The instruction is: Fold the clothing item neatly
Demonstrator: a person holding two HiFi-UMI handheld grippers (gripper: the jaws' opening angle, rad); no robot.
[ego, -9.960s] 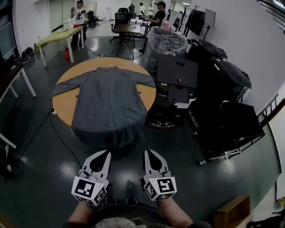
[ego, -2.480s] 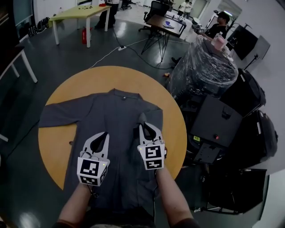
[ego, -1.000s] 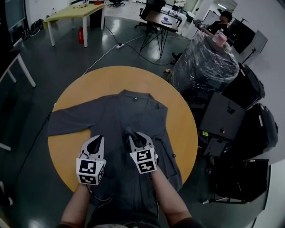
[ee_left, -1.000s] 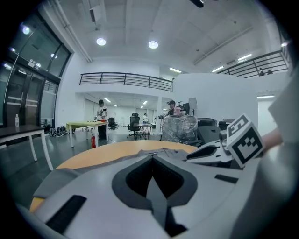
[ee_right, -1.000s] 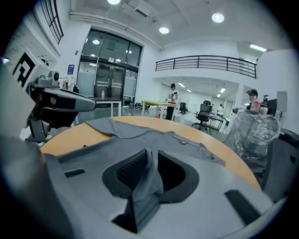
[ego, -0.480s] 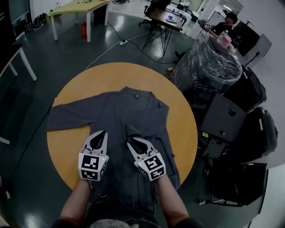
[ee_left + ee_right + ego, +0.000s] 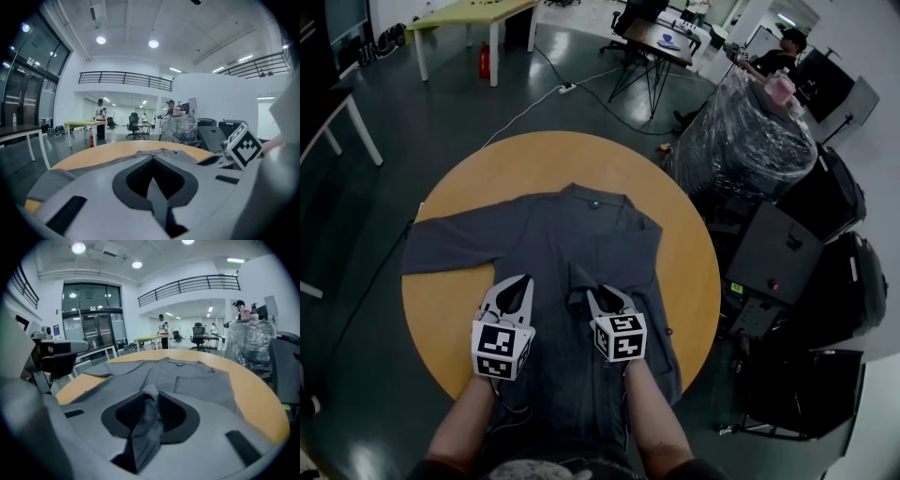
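Round table (image 7: 469, 183): a grey garment (image 7: 548, 239) lies flat on it, collar (image 7: 593, 199) at the far side, hem hanging over the near edge. The left sleeve (image 7: 450, 248) is stretched out to the left across the bare tabletop.

Left gripper (image 7: 523, 279): over the left half of the garment body, near the middle. Jaws pressed together.

Right gripper (image 7: 598, 292): just right of the left one and apart from it, over the garment's centre. Its jaws have just been opening. A bunched fold of cloth (image 7: 149, 416) stands between them and touches both; it rises to the tips and drapes back along the gap. Beyond the tips the cloth lies smooth up to the collar.

Right side: the garment's right part lies doubled over the body, with bare tabletop beyond its edge.
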